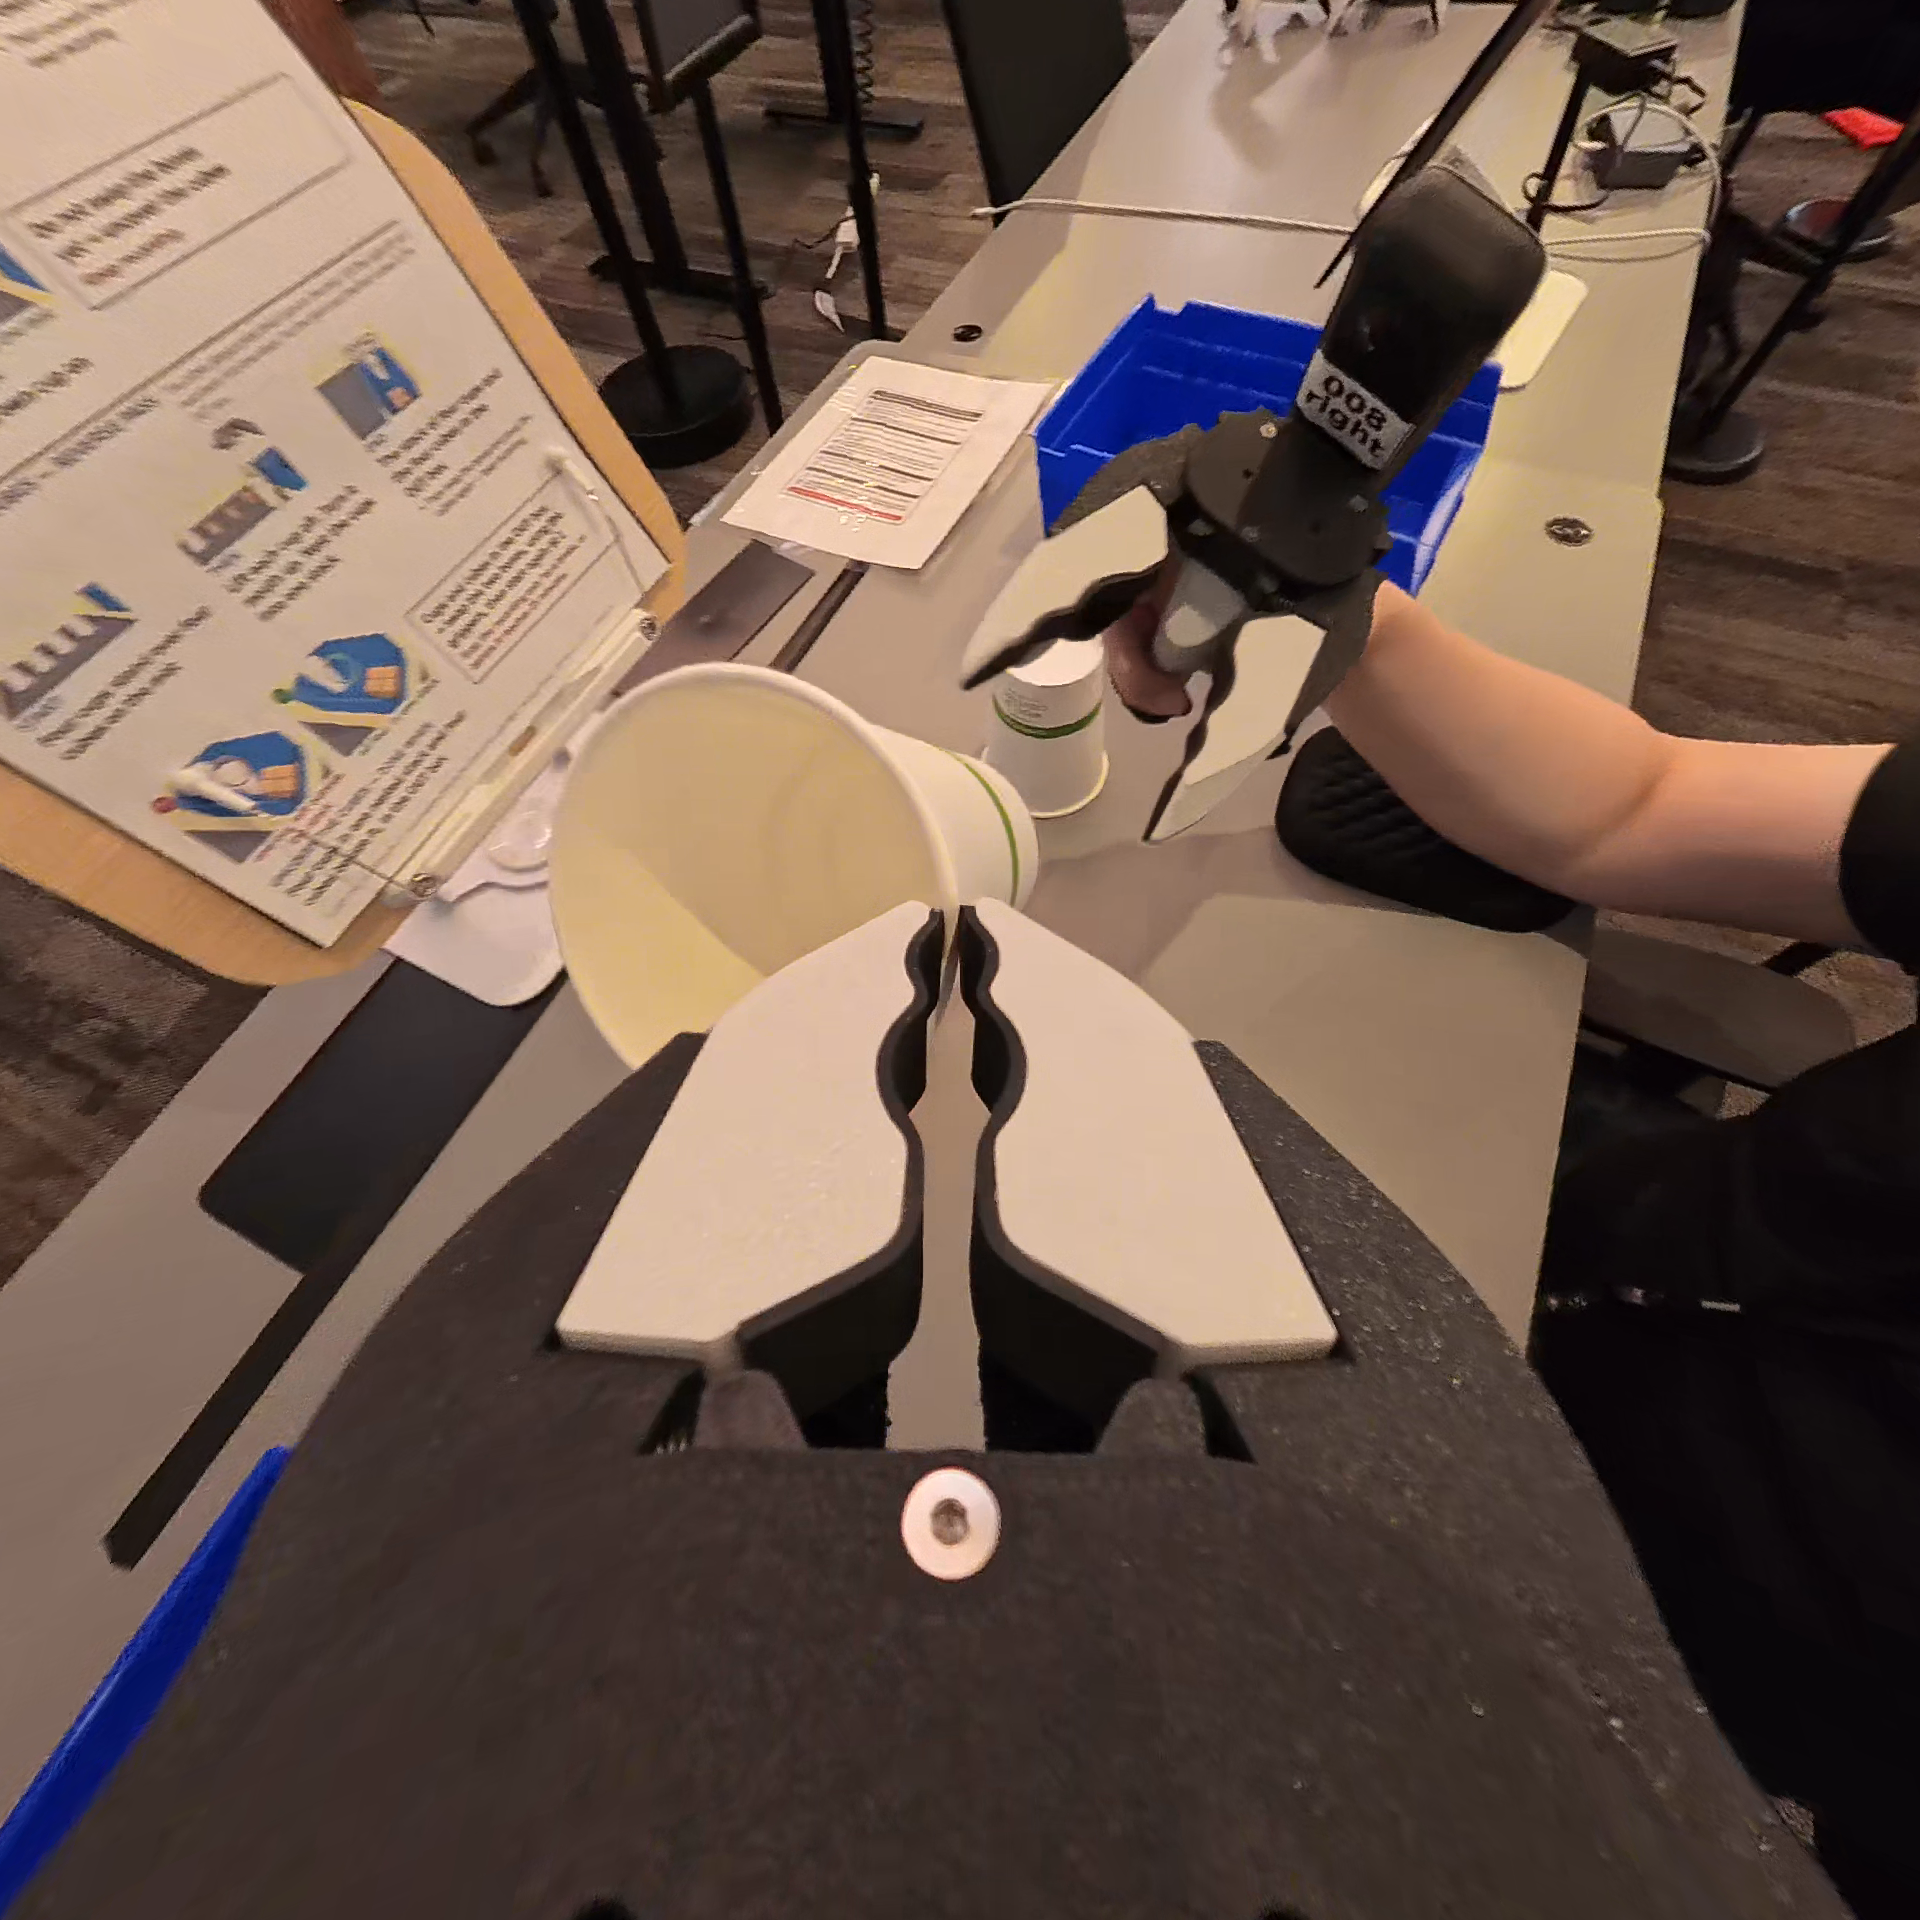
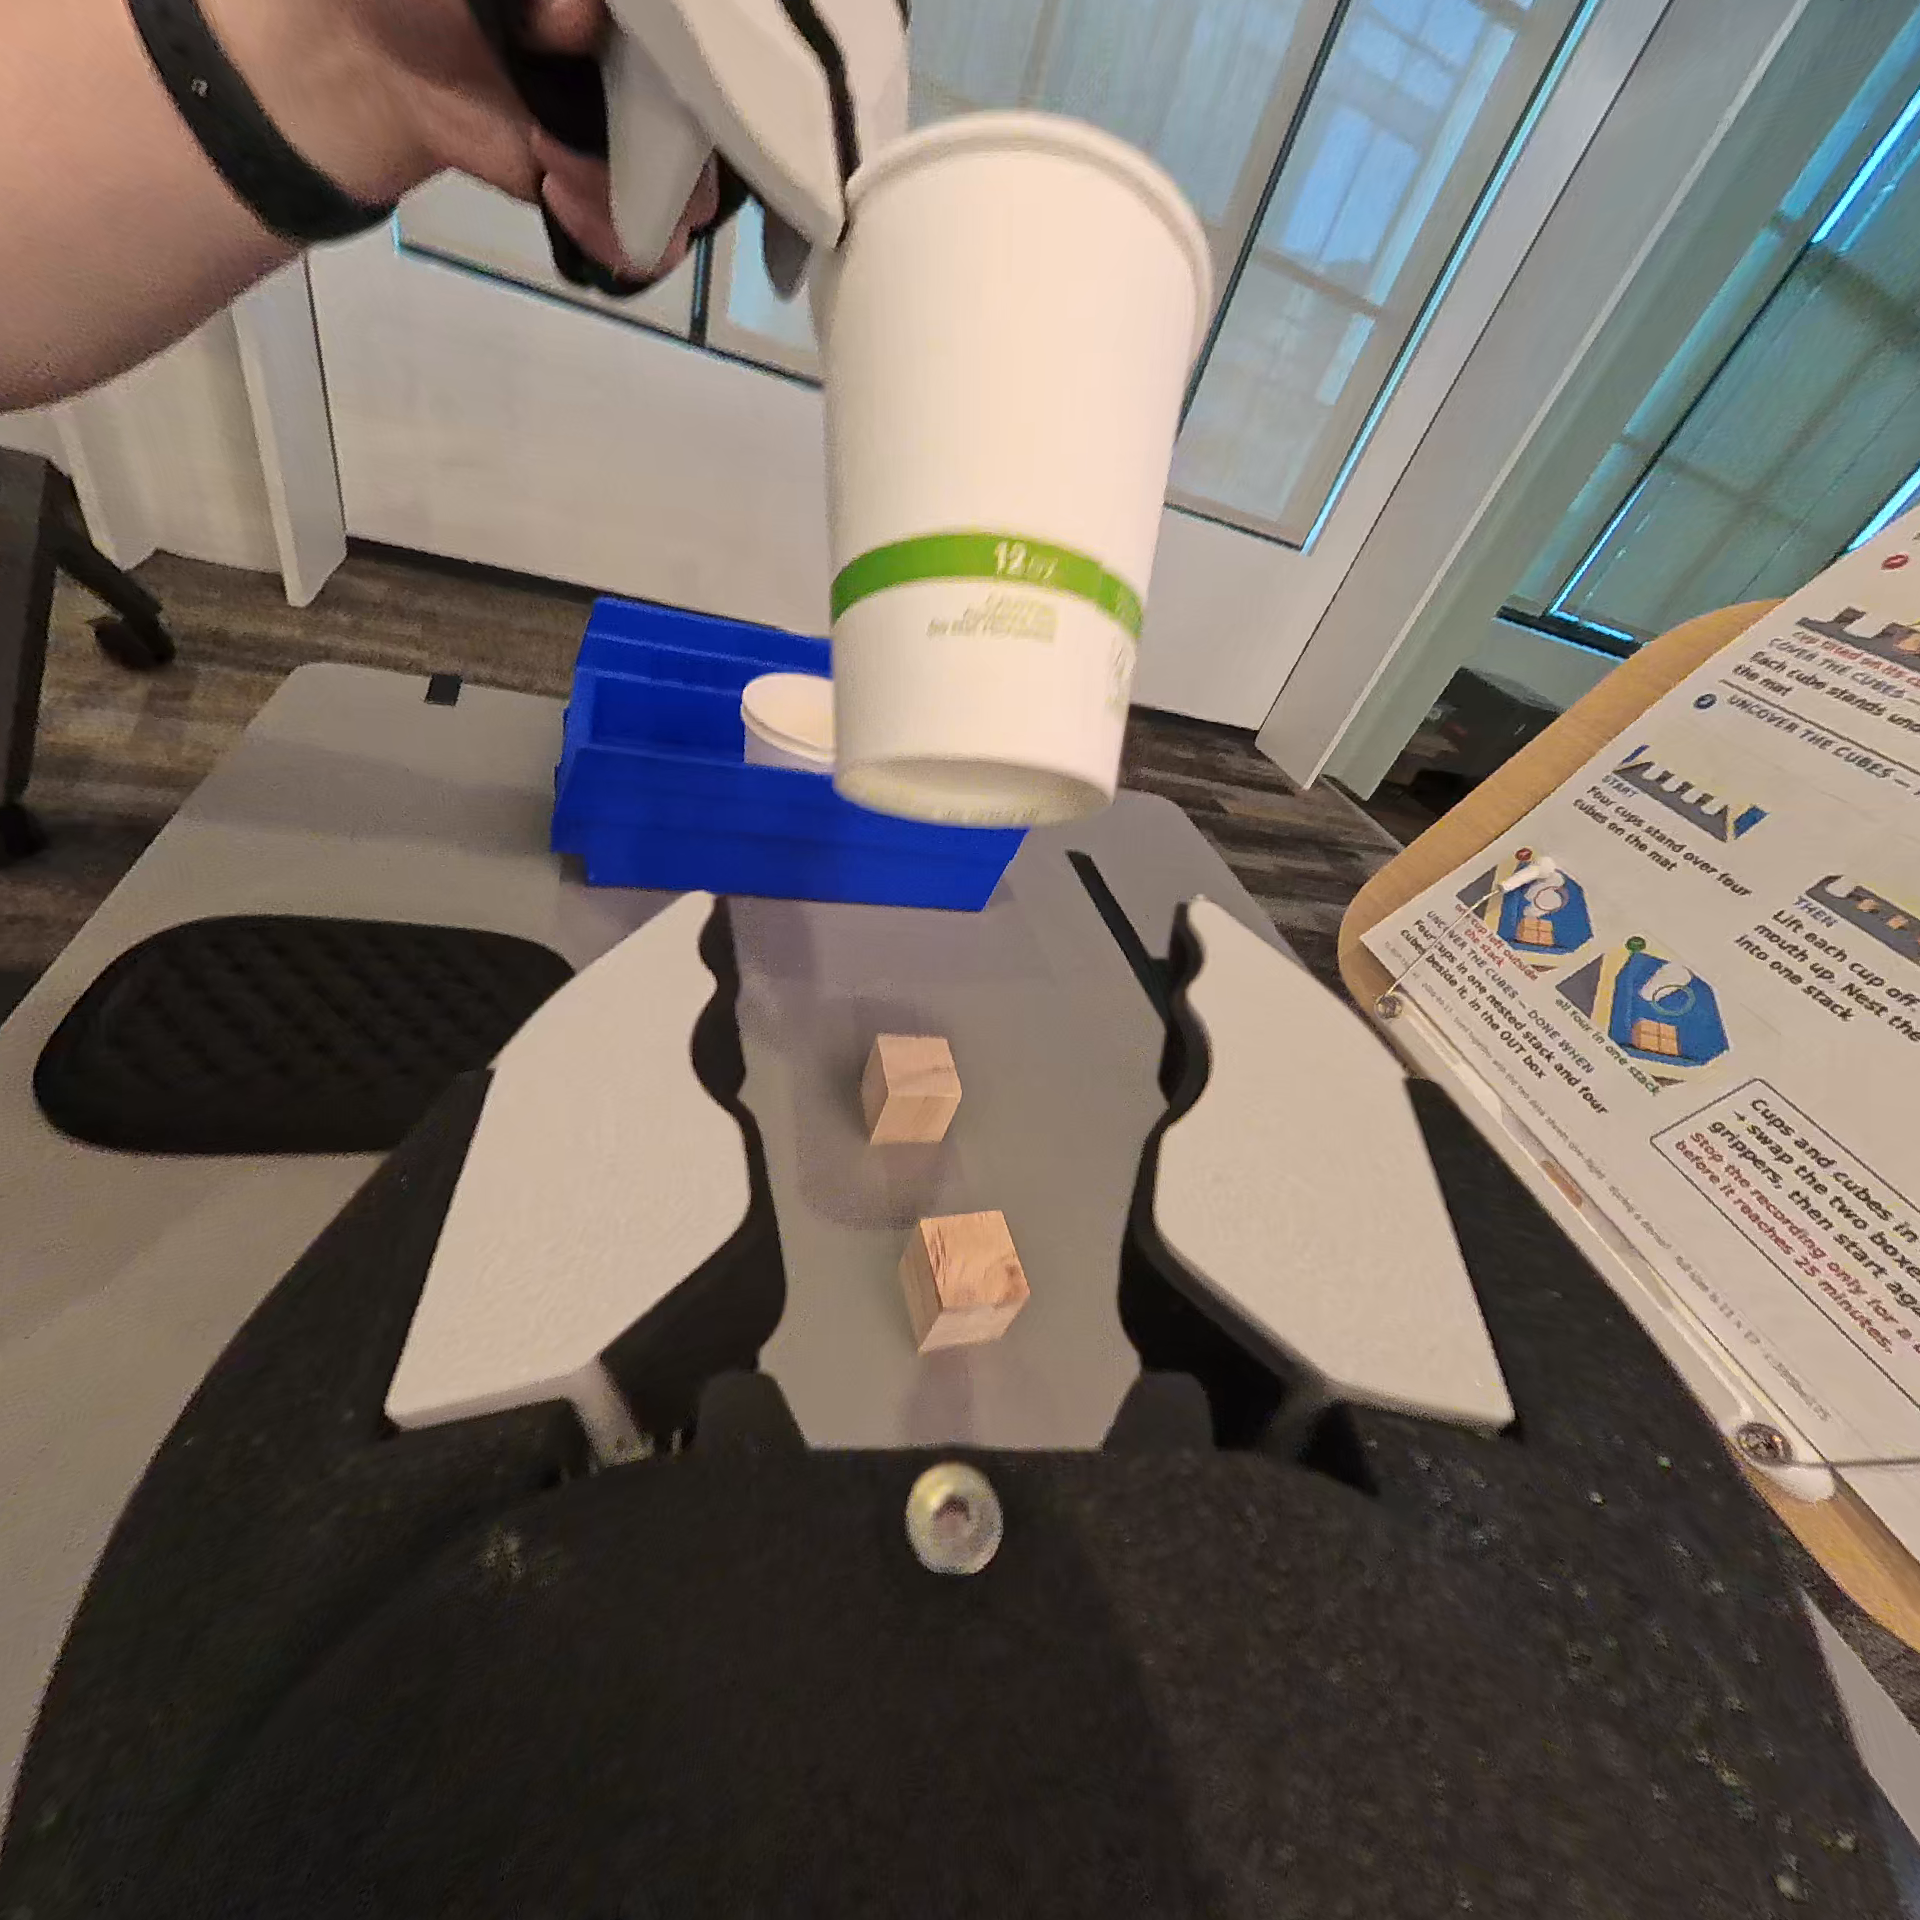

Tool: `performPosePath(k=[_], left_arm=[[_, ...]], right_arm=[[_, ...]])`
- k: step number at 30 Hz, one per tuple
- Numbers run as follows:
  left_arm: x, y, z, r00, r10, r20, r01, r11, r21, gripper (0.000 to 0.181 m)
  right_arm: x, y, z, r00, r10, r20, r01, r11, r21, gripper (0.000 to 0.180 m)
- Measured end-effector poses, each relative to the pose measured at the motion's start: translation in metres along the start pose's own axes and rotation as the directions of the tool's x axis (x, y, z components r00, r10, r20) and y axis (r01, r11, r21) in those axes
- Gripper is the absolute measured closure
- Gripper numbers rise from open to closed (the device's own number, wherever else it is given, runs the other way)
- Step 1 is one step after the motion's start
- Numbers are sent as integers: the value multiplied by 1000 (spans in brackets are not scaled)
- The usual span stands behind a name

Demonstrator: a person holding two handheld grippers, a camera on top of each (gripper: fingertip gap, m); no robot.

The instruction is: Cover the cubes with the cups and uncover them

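Two bare wooden cubes, one [image 2: 962, 1280] nearer than the other [image 2: 911, 1088], sit on the grey desk [image 2: 312, 790] between the spread, empty fingers of the right gripper [image 2: 961, 1081]. Above and beyond the cubes, the left gripper [image 1: 954, 940] is closed on the rim of a white paper cup [image 1: 748, 862] with a green band, holding it in the air. Farther along the desk from the cubes, a second cup [image 1: 1044, 743] stands upside down. Beyond it sits a blue bin [image 1: 1247, 416].
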State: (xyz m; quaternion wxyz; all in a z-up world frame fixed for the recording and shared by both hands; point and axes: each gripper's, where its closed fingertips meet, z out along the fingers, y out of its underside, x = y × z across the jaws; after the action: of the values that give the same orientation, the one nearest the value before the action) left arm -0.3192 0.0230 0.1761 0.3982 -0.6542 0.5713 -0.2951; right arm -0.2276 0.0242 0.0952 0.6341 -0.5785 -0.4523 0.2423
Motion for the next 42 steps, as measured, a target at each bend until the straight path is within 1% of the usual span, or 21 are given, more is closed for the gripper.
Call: performPosePath(k=[1, 2, 4, 12, 15, 19, 23, 25, 27, 30, 34, 37, 39, 42], left_arm=[[4, 0, 5, 1000, 5, -13, -5, 1000, -3, 178], [7, 1, 9, 1000, 11, -23, -11, 1000, -6, 178], [15, 2, 17, 999, 23, -44, -24, 1000, -12, 178], [38, 3, 44, 993, 77, -93, -81, 996, -40, 178], [41, 2, 47, 991, 87, -97, -91, 995, -40, 178], [40, -1, 44, 993, 82, -91, -84, 996, -20, 178], [40, -7, 35, 994, 66, -93, -63, 997, 35, 178], [40, -11, 30, 994, 63, -87, -57, 996, 70, 178], [39, -15, 26, 995, 65, -71, -58, 993, 98, 178], [39, -21, 22, 996, 62, -66, -53, 990, 135, 178], [42, -28, 19, 995, 61, -74, -47, 982, 180, 179], [45, -33, 18, 995, 60, -85, -41, 977, 210, 178], [47, -36, 17, 994, 57, -96, -33, 972, 231, 178], [49, -39, 18, 993, 57, -107, -29, 968, 248, 178]], right_arm=[[0, -2, 2, 1000, 10, -8, -9, 1000, 21, 96], [0, -3, 5, 1000, 25, -10, -24, 999, 40, 90], [-1, -5, 7, 998, 62, 2, -62, 997, 56, 84], [-9, 7, 19, 979, 198, 47, -198, 980, -19, 73], [-12, 10, 23, 978, 200, 59, -198, 980, -29, 72], [-8, 4, 22, 983, 178, 31, -179, 984, 12, 70], [4, -7, 16, 976, 216, 2, -214, 969, 126, 70], [9, -17, 11, 967, 253, 22, -252, 942, 222, 70], [9, -23, 7, 958, 281, 53, -285, 919, 272, 69], [5, -28, 6, 963, 261, 68, -269, 913, 305, 68], [3, -43, 2, 960, 270, 68, -273, 864, 423, 70], [2, -44, 3, 957, 279, 75, -282, 847, 451, 73], [0, -48, 0, 960, 268, 78, -271, 827, 492, 80], [-4, -53, -3, 967, 241, 81, -247, 822, 513, 89]])
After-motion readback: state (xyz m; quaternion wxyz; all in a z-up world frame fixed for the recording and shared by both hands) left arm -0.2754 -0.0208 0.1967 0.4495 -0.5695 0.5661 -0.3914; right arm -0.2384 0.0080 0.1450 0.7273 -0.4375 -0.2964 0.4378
